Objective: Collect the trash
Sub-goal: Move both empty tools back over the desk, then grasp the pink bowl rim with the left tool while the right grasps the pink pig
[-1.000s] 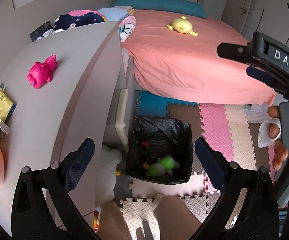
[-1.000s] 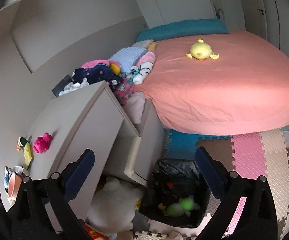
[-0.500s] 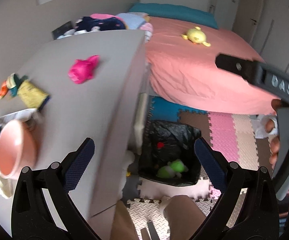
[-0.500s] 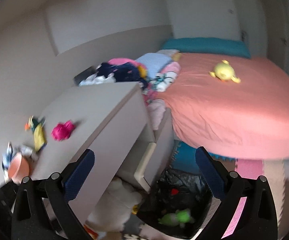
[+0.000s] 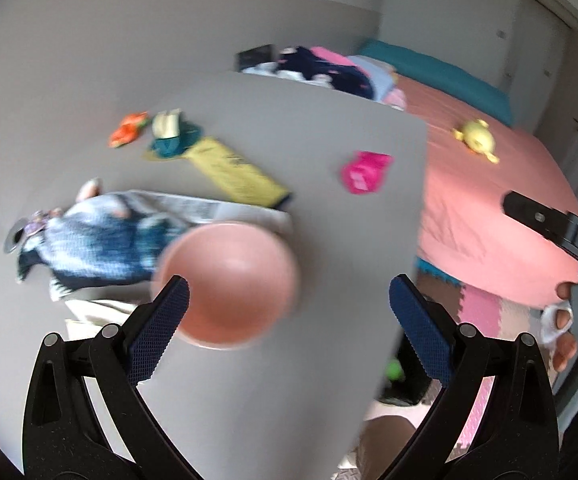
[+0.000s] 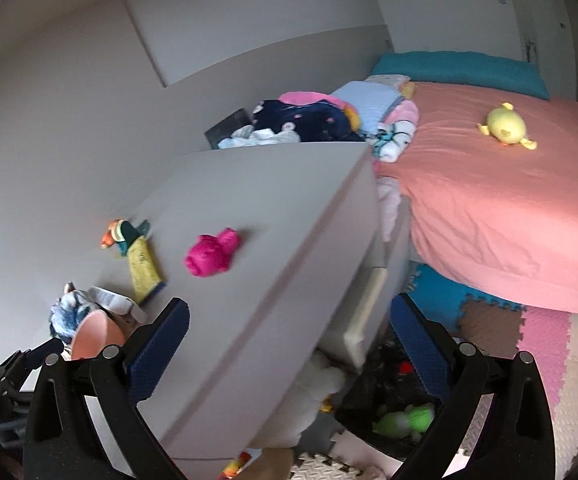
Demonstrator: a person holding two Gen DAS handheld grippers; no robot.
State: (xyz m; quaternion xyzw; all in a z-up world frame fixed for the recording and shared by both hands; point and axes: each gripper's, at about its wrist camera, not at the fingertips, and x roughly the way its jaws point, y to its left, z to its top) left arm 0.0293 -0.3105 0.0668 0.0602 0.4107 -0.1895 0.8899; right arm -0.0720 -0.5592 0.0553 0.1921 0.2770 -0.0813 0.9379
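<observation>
— Left gripper (image 5: 289, 316)? Jaws wide, nothing between them, over the grey dresser top (image 5: 309, 380) near the pink bowl (image 5: 229, 284)
— Right gripper (image 6: 289, 338)? Wide apart too, empty, above the dresser's right edge
— Trash? Yellow wrapper (image 5: 237, 172) flat on the far left of the top, beside orange scraps (image 5: 127, 134); black-lined bin (image 6: 401, 412) on the floor, right of the dresser
</observation>
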